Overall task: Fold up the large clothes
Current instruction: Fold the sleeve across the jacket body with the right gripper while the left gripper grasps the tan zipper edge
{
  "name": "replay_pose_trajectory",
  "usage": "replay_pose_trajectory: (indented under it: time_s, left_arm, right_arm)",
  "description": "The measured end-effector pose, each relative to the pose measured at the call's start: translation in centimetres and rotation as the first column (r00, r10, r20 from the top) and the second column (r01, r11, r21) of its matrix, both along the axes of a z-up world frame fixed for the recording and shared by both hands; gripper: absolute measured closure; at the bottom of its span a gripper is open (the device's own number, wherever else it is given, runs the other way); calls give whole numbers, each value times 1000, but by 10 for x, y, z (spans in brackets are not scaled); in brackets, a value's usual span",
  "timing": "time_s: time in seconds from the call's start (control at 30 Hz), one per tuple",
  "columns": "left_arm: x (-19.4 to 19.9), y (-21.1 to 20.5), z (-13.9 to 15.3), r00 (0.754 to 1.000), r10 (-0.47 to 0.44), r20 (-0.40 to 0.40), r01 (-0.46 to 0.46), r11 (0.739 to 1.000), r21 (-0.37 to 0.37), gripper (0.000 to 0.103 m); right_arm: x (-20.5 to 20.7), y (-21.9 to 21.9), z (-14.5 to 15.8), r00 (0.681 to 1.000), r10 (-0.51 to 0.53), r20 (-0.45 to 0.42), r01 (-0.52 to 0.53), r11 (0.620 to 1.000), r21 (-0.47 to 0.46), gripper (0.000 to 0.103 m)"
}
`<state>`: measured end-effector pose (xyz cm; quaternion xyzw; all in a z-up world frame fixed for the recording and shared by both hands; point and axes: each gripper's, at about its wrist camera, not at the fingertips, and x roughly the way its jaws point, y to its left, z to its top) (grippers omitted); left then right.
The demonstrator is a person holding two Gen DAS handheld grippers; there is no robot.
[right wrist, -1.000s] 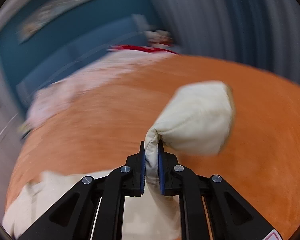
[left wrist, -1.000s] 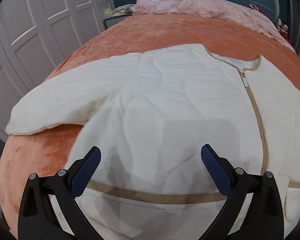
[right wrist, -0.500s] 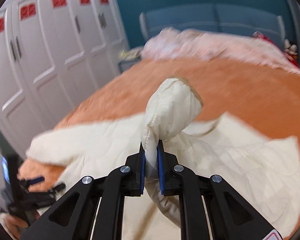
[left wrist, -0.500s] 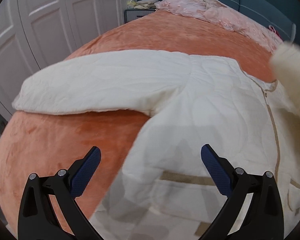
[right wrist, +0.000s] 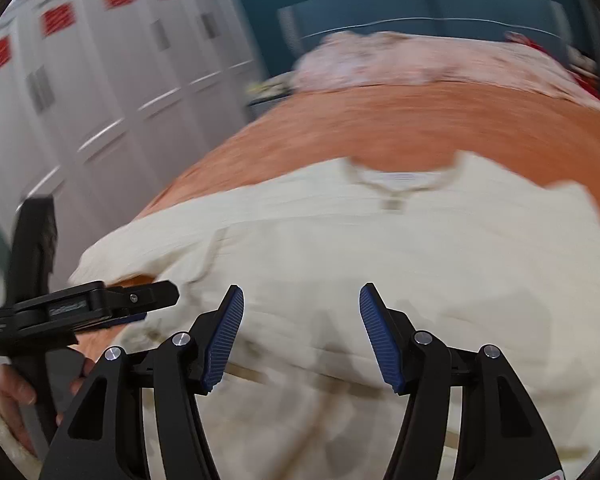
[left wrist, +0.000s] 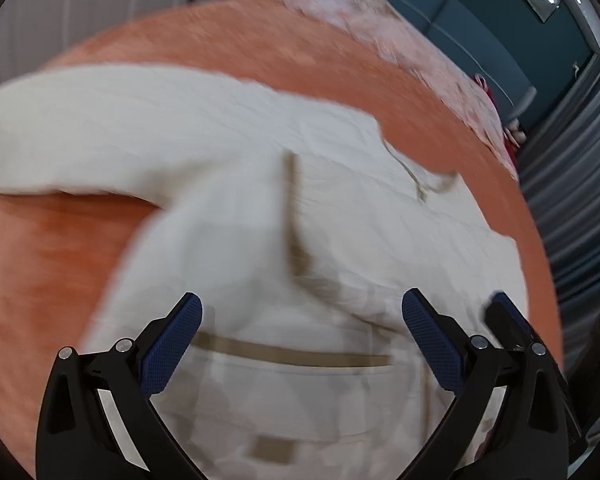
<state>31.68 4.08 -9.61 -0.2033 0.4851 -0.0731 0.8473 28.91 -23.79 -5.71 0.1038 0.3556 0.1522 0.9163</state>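
Observation:
A cream quilted jacket (left wrist: 300, 208) with tan trim lies face up on the orange bedspread (left wrist: 52, 264). Its left sleeve (left wrist: 92, 132) stretches out to the left. The other sleeve lies folded across the chest, its tan cuff (left wrist: 290, 184) near the middle. My left gripper (left wrist: 302, 328) is open and empty above the lower front of the jacket. My right gripper (right wrist: 302, 332) is open and empty above the jacket (right wrist: 400, 256); the collar (right wrist: 396, 184) is ahead. The left gripper (right wrist: 148, 300) also shows at the left of the right wrist view.
A pink blanket (left wrist: 388, 28) lies along the bed's far side, against a teal headboard (right wrist: 420, 4). White wardrobe doors (right wrist: 100, 64) stand to the left of the bed. Grey curtains (left wrist: 572, 184) hang at the right.
My right gripper has let go of the sleeve, which now lies across the jacket's chest, and has opened. Both grippers have swung over the jacket's lower front.

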Motion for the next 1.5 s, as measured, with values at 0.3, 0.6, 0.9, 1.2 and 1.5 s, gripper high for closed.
replay_pose_trajectory:
  time_s: [0.3,0.6,0.9,1.2,1.5]
  left_arm:
    - [39,-38,-22,999,9,-41,-11,999,-44,54]
    - [38,-25,16,994,32,108,-38,998,54,96]
    - [35,-33,-37,997,-3,79,-14,976,219,95]
    - [25,-43,-51,984,-23,177,-31,955,295,94]
    - [20,-46,-52,977,-24,213,-41,954,297,94]
  right_arm:
    - [-22,-166,-30,871,-465,-162,476,879,38,43]
    - [-3,-185,-38,859,-476,-187,498,862,97,89]
    - [-3,-166,-57,865,-477,-158,465,879,-109,91]
    - [-7,-153,-74,861,-494,-118,466,861,-203,89]
    - [-33,-124,-15,812,-584,11,572,791,-217,77]
